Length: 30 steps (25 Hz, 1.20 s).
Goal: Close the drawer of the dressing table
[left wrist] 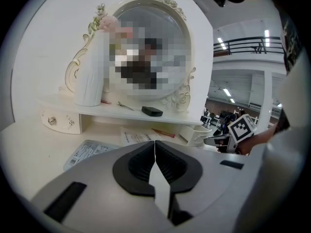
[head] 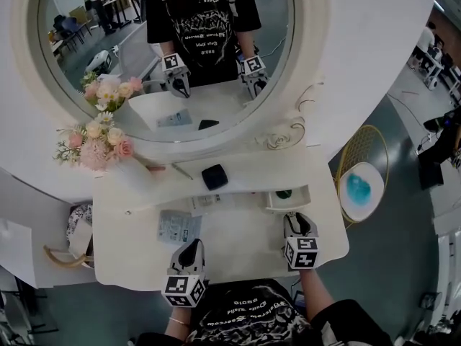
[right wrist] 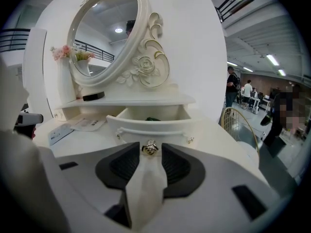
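The white dressing table (head: 238,247) has its small right drawer (head: 288,200) pulled out, with something green (head: 284,193) inside. My right gripper (head: 294,219) is straight in front of that drawer. In the right gripper view the drawer front (right wrist: 170,126) fills the middle. Its metal knob (right wrist: 149,148) sits at the mouth of my right gripper (right wrist: 150,148), whose jaws stand slightly apart; the pads do not clearly press on it. My left gripper (head: 191,248) hovers over the table's front left, shut with nothing in it (left wrist: 155,145).
On the shelf under the oval mirror (head: 166,49) are a black case (head: 214,176), a hair clip (head: 181,170) and a white vase of flowers (head: 97,144). Leaflets (head: 178,226) lie on the tabletop. A gold wire chair (head: 361,184) stands to the right, a bag (head: 72,236) to the left.
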Each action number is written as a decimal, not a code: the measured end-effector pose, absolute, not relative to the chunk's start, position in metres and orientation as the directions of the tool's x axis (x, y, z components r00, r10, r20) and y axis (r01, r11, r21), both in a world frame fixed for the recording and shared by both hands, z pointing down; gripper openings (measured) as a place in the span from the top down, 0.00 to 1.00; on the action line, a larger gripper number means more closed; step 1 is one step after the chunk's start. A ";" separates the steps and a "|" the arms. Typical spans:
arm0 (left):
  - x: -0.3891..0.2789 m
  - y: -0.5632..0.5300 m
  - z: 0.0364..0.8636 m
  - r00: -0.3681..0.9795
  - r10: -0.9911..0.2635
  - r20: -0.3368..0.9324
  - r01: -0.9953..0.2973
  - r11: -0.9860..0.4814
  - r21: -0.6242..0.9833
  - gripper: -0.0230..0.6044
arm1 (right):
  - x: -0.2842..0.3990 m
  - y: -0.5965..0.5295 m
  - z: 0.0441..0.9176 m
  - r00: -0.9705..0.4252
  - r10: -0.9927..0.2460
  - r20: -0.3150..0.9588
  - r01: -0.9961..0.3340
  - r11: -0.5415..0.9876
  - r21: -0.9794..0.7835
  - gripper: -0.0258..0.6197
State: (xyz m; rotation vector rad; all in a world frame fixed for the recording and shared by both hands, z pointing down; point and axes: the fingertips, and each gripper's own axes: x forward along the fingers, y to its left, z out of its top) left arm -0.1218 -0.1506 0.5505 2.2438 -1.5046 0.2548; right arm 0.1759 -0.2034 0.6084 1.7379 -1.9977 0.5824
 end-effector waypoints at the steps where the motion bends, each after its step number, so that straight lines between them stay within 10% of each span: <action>1: -0.122 -0.149 0.551 0.390 -0.838 0.381 -0.917 -0.317 0.242 0.94 | 0.176 -0.205 0.609 -0.126 -0.811 0.571 -0.991 0.130 -0.033 0.73; 30: -0.135 -0.133 0.565 0.329 -0.848 0.416 -0.937 -0.240 0.253 0.94 | 0.178 -0.213 0.609 -0.110 -0.814 0.570 -0.990 0.140 0.008 0.80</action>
